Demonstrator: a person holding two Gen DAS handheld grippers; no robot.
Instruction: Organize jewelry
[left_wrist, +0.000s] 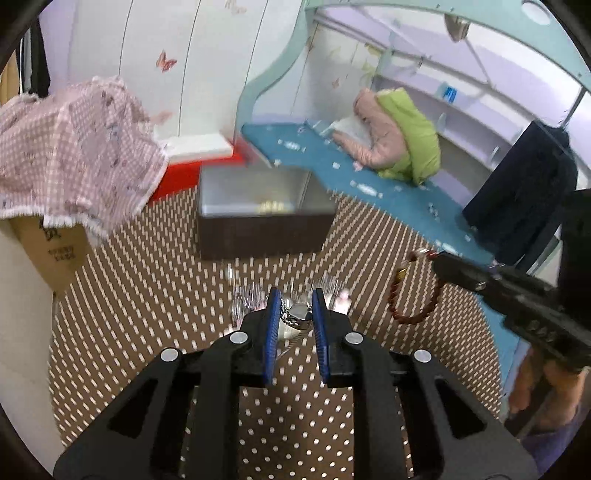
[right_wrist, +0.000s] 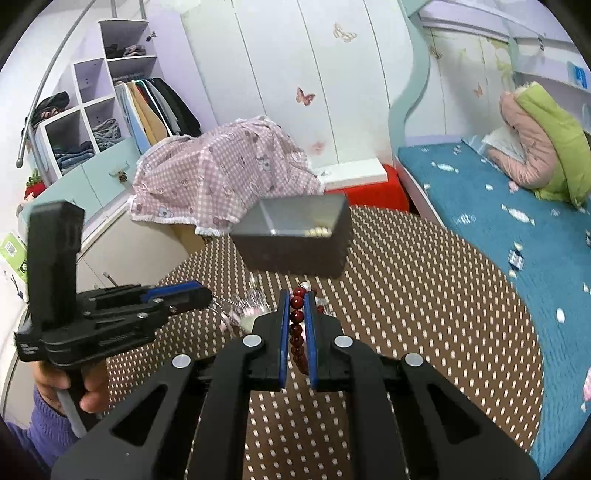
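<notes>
The left tongs (left_wrist: 296, 306) stand narrow, their blue pads pinching a silver chain with a metal pendant (left_wrist: 298, 313) that sits between the tips, above the brown dotted worktop (left_wrist: 155, 295). The right tongs (right_wrist: 298, 306) are clamped on a dark red bead bracelet (right_wrist: 296, 325), whose beads run along the slot between the pads. The open dark box (right_wrist: 295, 236) stands on the worktop beyond both tongs, small gold pieces in its corner.

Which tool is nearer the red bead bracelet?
Right. The right tool is shut on the red bead bracelet; the left tool grips a silver chain necklace beside it.
</notes>
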